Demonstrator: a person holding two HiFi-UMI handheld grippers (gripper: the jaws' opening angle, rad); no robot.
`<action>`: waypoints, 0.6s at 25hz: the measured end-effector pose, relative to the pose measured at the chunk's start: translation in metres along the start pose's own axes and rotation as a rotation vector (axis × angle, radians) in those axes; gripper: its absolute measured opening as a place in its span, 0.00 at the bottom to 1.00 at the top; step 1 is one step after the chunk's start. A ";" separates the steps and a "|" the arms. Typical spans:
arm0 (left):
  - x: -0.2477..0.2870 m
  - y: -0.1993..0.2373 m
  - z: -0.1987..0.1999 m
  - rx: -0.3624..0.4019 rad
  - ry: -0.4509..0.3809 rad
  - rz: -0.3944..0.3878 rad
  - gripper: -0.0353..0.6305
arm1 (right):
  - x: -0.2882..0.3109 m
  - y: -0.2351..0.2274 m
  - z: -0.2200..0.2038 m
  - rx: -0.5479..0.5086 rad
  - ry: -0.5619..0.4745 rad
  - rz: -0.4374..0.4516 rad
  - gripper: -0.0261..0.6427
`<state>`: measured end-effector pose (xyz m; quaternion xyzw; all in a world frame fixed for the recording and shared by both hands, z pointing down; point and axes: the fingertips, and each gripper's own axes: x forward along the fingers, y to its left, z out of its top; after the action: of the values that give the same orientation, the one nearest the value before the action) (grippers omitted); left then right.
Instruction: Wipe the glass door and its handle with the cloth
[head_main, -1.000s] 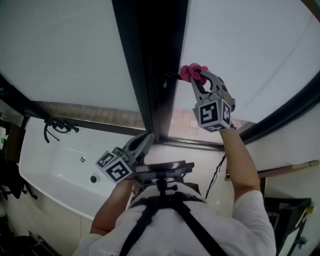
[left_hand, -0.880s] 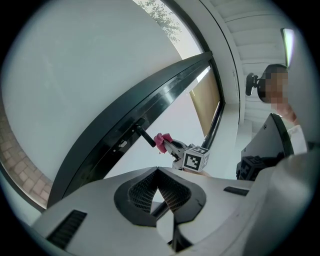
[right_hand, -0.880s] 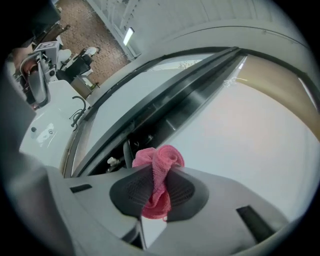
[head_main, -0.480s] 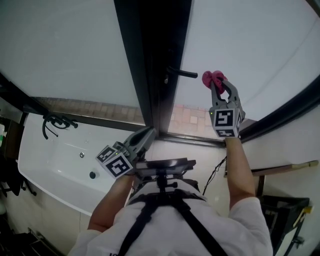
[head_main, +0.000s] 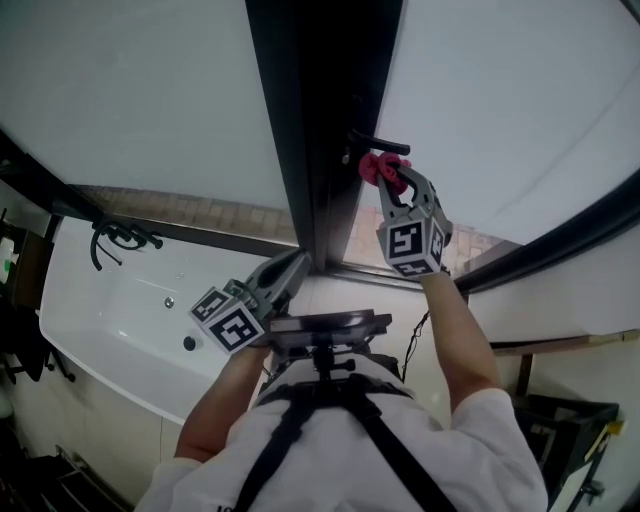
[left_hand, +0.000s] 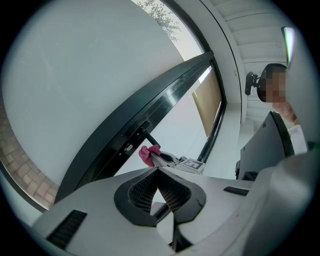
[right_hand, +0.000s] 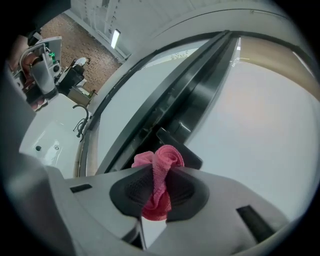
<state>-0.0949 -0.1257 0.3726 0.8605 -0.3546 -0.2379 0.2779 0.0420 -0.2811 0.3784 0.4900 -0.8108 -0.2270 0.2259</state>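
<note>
Head view: the glass door (head_main: 500, 100) fills the upper frame, its pale panes split by a dark upright frame post (head_main: 320, 130). At lower left lies a white bathtub (head_main: 110, 310) with a black tap (head_main: 120, 238) on its far rim and a dark drain (head_main: 188, 343) in its basin. A strip of brick paving (head_main: 200, 212) shows past the bottom edge of the left pane.

The handle (head_main: 378, 143) is a short black lever that juts from the post's right edge, its long axis lying across the right pane. The right gripper (head_main: 388, 178) pinches the pink cloth (head_main: 378, 168) between its jaws, a fold standing up between the pads and the bunched top just under the handle; contact cannot be settled. The left gripper (head_main: 298, 264) hangs low by the door's bottom edge, jaws pressed together on nothing.
</note>
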 end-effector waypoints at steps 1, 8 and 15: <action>-0.001 0.000 0.001 0.003 -0.001 0.003 0.06 | 0.005 0.006 0.007 -0.008 -0.011 0.012 0.12; -0.006 -0.002 0.005 0.003 -0.008 0.019 0.06 | 0.030 0.023 0.044 -0.054 -0.068 0.033 0.12; 0.001 -0.004 0.009 0.013 -0.002 0.001 0.06 | 0.042 0.021 0.044 -0.117 -0.064 0.029 0.12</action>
<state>-0.0978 -0.1272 0.3632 0.8619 -0.3569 -0.2362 0.2719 -0.0160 -0.3041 0.3615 0.4566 -0.8099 -0.2862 0.2316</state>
